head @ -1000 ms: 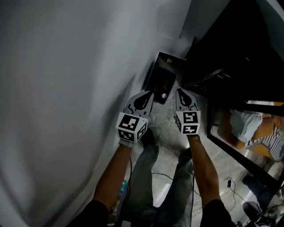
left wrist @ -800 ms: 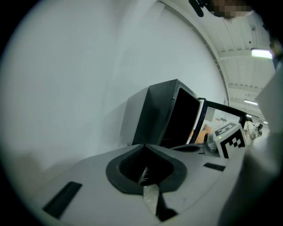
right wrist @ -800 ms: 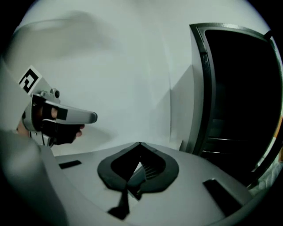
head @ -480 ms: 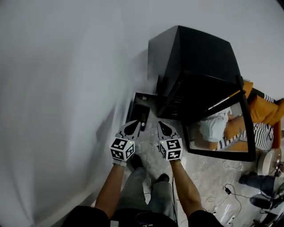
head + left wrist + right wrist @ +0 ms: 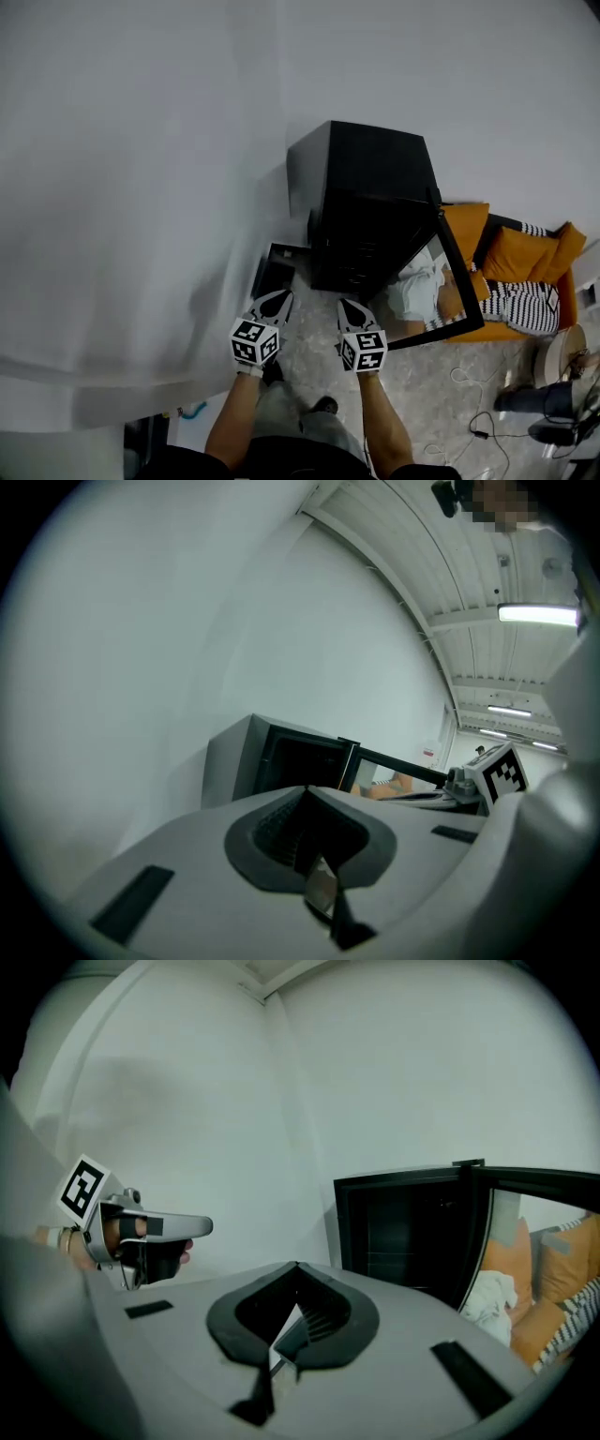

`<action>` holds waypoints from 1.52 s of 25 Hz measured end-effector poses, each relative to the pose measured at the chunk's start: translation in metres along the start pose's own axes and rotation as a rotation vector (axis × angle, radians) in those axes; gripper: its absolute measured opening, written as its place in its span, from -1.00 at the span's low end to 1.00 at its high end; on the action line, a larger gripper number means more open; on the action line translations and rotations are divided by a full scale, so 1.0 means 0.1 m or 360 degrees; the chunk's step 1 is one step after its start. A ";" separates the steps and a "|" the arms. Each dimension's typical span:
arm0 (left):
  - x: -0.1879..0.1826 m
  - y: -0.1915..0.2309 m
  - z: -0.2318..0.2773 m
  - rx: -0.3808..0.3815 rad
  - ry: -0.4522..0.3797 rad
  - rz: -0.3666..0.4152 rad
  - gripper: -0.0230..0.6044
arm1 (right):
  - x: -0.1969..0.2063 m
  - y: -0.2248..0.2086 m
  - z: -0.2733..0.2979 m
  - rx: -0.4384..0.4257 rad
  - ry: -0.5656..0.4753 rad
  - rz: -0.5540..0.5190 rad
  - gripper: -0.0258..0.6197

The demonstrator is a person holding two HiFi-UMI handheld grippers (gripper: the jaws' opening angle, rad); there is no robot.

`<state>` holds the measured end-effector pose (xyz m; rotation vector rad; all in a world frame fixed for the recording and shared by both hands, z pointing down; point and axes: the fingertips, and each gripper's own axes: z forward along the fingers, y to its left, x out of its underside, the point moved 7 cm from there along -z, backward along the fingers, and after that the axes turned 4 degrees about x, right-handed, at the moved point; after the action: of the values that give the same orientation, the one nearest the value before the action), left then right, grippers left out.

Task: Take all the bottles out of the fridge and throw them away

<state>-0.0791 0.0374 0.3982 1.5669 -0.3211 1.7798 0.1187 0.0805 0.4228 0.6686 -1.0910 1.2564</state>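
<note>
Fridge (image 5: pixel 366 202) on the floor against the wall, door (image 5: pixel 457 281) swung open to the right; opening lies ahead and slightly right of both grippers. Right gripper (image 5: pixel 349 309) nearer the opening, left gripper (image 5: pixel 278 300) nearer the black box (image 5: pixel 272 274) at the fridge's left side (likely the bin). Both held roughly level, side by side, fingers closed on nothing. No bottles made out in the dark interior, so axis unknown.
</note>
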 end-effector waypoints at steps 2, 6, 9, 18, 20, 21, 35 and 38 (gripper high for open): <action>-0.03 -0.25 -0.06 0.0011 -0.0003 0.0013 -0.91 | -0.05 -0.08 -0.27 0.0014 -0.0026 0.0021 -0.90; -0.05 -0.72 -0.13 0.0050 0.0002 0.0078 -0.91 | -0.11 -0.21 -0.81 0.0038 -0.0050 0.0002 -0.90; -0.11 -0.99 -0.17 0.0072 -0.0016 0.0090 -0.91 | -0.10 -0.31 -1.14 0.0043 -0.0044 -0.0034 -0.90; -0.28 -1.55 -0.32 0.0095 -0.0080 0.0119 -0.91 | -0.12 -0.53 -1.80 0.0033 -0.0037 -0.0114 -0.90; -0.28 -1.64 -0.34 0.0100 -0.0084 0.0125 -0.91 | -0.12 -0.56 -1.91 0.0031 -0.0048 -0.0109 -0.90; -0.27 -1.69 -0.35 0.0104 -0.0082 0.0128 -0.91 | -0.12 -0.57 -1.96 0.0028 -0.0054 -0.0098 -0.90; -0.27 -1.92 -0.47 0.0167 -0.0062 0.0187 -0.91 | -0.12 -0.60 -2.28 0.0062 -0.0054 -0.0113 -0.90; -0.27 -1.94 -0.45 0.0194 -0.0049 0.0214 -0.91 | -0.11 -0.60 -2.30 0.0081 -0.0055 -0.0115 -0.90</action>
<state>0.0145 0.1912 0.3098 1.6945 -0.3452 1.9106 0.2401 0.2658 0.3352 0.7641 -1.0567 1.2178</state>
